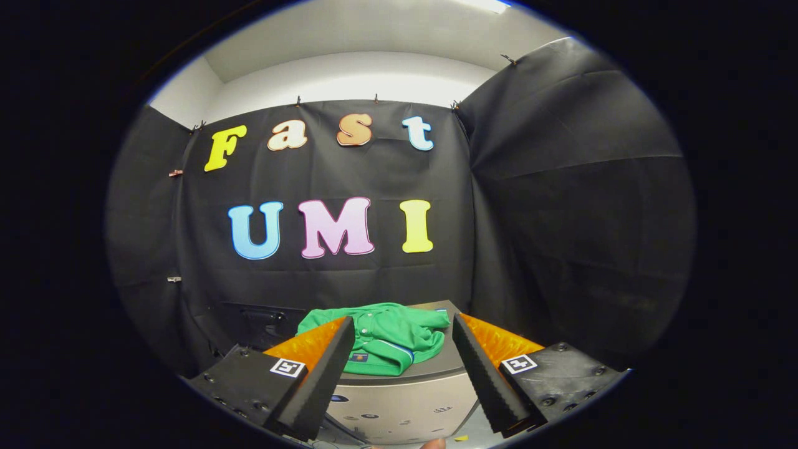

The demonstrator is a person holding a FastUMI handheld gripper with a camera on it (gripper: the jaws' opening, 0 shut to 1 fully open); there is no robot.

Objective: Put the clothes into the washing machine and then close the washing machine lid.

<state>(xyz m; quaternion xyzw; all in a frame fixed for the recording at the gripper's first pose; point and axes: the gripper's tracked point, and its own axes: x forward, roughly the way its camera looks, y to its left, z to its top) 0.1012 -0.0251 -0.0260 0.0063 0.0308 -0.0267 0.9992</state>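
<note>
Claw [399,368] wide, empty. Green shirt [383,340] just ahead between fingers, heaped on washing machine [399,399] lid. Soft, light, floppy; I'd pinch thick bunched fold.

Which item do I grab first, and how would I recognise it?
Find the grey washing machine against the black cloth wall. On its closed lid lies a crumpled green garment, just beyond the open gripper. It is the sole bright green, soft thing there, with a white-striped edge.
</note>
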